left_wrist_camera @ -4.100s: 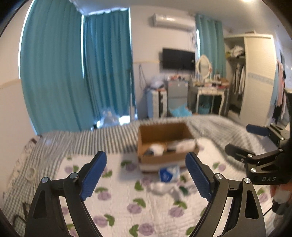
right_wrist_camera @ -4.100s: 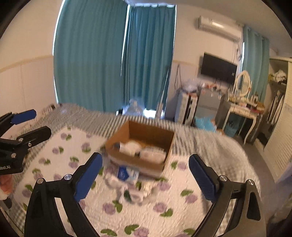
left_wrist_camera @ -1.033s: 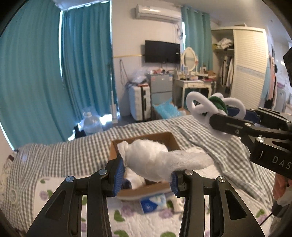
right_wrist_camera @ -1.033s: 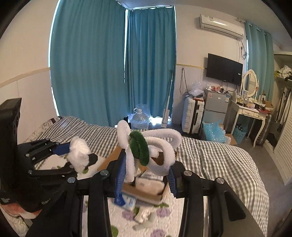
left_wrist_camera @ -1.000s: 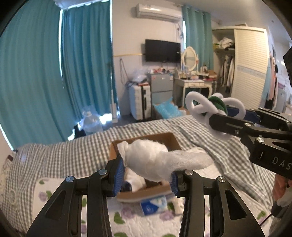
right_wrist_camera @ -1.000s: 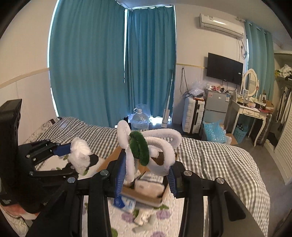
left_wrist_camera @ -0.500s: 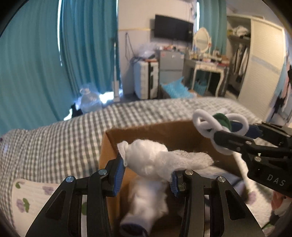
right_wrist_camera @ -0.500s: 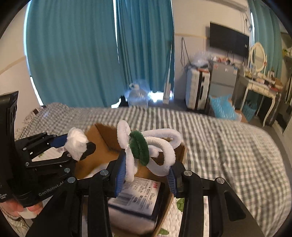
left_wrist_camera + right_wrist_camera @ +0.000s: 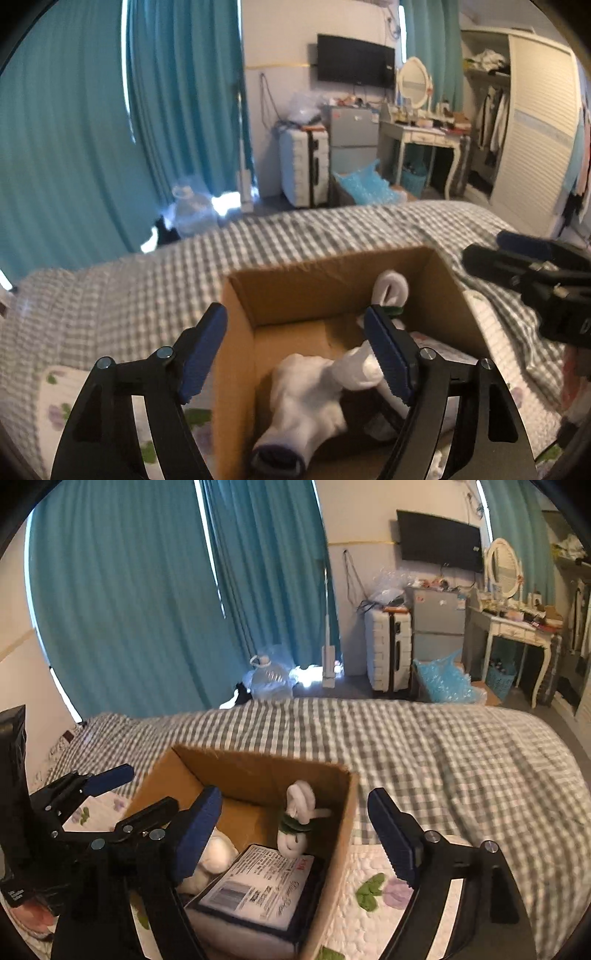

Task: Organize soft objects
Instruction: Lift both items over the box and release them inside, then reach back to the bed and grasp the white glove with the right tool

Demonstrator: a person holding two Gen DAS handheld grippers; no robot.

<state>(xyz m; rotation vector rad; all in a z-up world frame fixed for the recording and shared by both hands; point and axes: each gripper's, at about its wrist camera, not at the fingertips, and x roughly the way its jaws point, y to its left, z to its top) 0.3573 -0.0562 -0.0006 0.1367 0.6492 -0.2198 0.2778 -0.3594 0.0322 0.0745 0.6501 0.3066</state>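
An open cardboard box (image 9: 332,284) (image 9: 258,771) stands on the bed. My left gripper (image 9: 295,350) is open and empty above its near left side. A white sock (image 9: 310,398) lies in the box below it. My right gripper (image 9: 295,830) is open and empty over the box's right side. A white and green fuzzy loop toy (image 9: 299,816) (image 9: 389,288) leans against the box's far wall. A plastic-wrapped pack with a printed label (image 9: 258,886) lies flat in the box. The left gripper also shows in the right wrist view (image 9: 122,797), the right one in the left wrist view (image 9: 517,254).
The bed has a grey checked blanket (image 9: 424,746) and a floral quilt (image 9: 373,904). Teal curtains (image 9: 110,129), a white suitcase (image 9: 303,166), a dressing table (image 9: 424,140) and a wardrobe (image 9: 532,129) stand beyond the bed.
Both grippers opened over the box. The white sock dropped from the left one and the white and green loop toy from the right one; both now lie in the box.
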